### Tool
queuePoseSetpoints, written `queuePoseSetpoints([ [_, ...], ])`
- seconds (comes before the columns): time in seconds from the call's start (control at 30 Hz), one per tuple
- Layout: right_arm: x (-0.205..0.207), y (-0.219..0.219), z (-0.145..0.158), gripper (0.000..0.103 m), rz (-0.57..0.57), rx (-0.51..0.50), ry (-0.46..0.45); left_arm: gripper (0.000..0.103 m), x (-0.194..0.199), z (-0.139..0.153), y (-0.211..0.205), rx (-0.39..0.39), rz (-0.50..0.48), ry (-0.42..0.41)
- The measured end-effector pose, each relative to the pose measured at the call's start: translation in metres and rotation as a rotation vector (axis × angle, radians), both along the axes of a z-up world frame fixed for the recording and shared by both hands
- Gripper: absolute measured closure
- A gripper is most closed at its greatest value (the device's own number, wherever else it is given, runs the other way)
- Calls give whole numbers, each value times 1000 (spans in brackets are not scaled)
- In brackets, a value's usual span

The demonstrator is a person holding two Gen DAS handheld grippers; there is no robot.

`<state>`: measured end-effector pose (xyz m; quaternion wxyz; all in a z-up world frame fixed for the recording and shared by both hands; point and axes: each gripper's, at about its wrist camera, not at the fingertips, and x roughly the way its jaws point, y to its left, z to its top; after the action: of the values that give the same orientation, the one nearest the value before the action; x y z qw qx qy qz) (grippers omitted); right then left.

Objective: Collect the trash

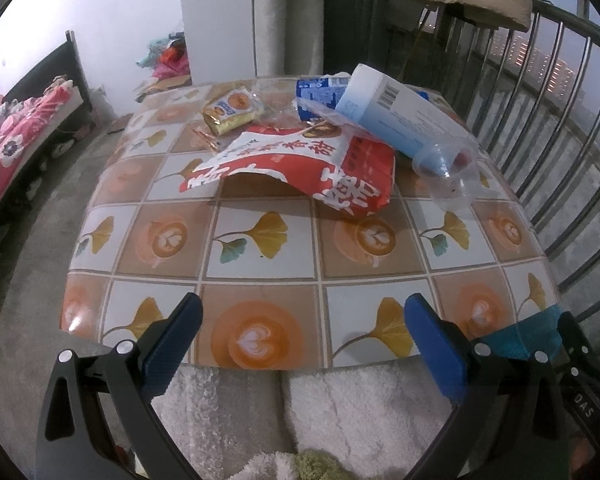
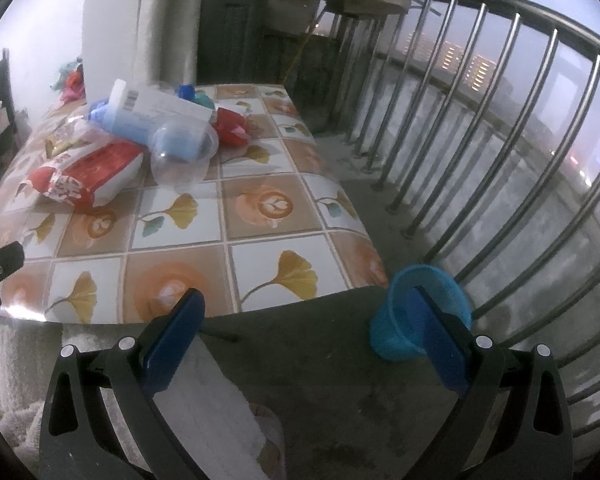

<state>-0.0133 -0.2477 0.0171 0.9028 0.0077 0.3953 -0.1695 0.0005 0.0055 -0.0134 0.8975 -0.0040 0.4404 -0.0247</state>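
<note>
Trash lies at the far end of the patterned table (image 1: 260, 240): a red-and-white snack bag (image 1: 300, 168), a white-and-blue tube (image 1: 400, 116), a clear plastic cup (image 1: 448, 176), a yellow snack packet (image 1: 232, 114) and a blue wrapper (image 1: 320, 92). My left gripper (image 1: 302, 320) is open over the table's near edge, holding nothing. My right gripper (image 2: 304, 304) is open past the table's near right corner. A small blue mesh bin (image 2: 420, 312) overlaps its right finger; I cannot tell whether they touch. The right wrist view shows the same bag (image 2: 88, 176), tube (image 2: 156, 112) and cup (image 2: 180, 152).
A metal railing (image 2: 480, 140) runs close along the table's right side. A bed with a pink cover (image 1: 16, 144) stands at the left. A white pillar (image 1: 288, 16) rises behind the table. Pale fluffy fabric (image 1: 340, 412) lies below the near edge, beside bare concrete floor (image 2: 320, 380).
</note>
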Motion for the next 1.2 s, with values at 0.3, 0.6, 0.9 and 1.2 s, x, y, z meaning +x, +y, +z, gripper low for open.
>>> queuePoseSetpoints([
  [0.3, 7, 16, 14, 6, 62, 15, -84, 4, 8, 7, 15, 30, -5, -69],
  [0.6, 29, 26, 42, 7, 91, 28, -154, 4, 27, 25, 58, 1, -29, -132],
  [0.9, 46, 43, 69, 7, 120, 154, -171, 4, 28, 36, 102, -168, -88, -166],
  [1.2, 65, 44, 51, 7, 120, 294, -100, 4, 34, 41, 129, -322, -120, -211],
])
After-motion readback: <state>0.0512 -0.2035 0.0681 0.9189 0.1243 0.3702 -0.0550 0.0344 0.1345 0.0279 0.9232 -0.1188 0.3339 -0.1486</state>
